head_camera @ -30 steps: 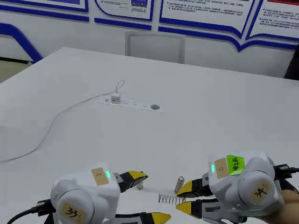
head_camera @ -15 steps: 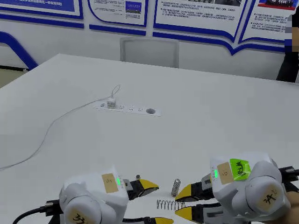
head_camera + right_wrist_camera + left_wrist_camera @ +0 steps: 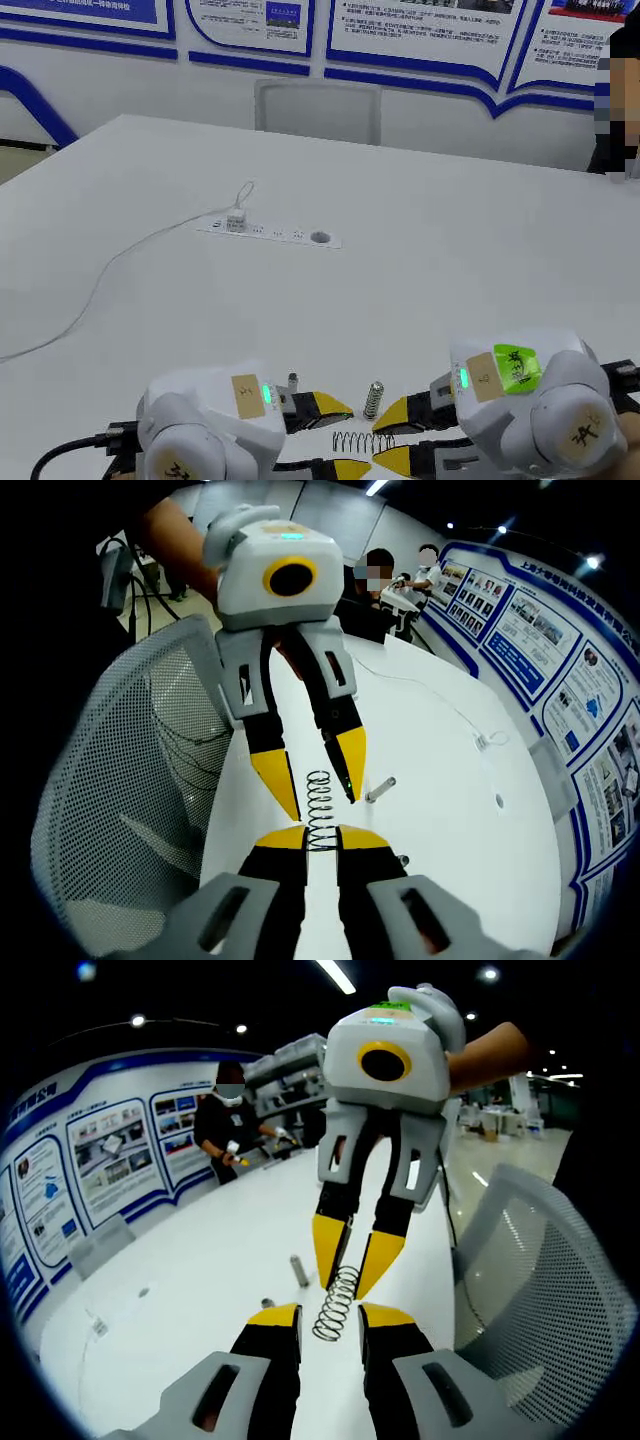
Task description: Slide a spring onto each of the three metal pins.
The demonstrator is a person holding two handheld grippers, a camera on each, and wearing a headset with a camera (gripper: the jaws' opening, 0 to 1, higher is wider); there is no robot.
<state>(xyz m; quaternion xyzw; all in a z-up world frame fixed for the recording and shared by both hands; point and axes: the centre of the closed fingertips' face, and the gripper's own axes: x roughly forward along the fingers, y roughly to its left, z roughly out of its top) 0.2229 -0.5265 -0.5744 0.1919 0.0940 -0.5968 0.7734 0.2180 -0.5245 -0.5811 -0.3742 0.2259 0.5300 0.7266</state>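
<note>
Head view: a spring (image 3: 362, 441) spans level between the two grippers, low over the table (image 3: 450, 270). The right gripper (image 3: 320, 838) pinches one end; the left gripper's (image 3: 330, 1315) jaws stand apart around the other end. Just behind stand a sprung pin (image 3: 372, 400) and a shorter pin (image 3: 293, 381), neither blocked. A power strip (image 3: 270, 231) lies well beyond.

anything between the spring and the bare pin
Only the left claw itself: one of its fingers lies between the spring and the bare pin. Nothing else visible does.
</note>
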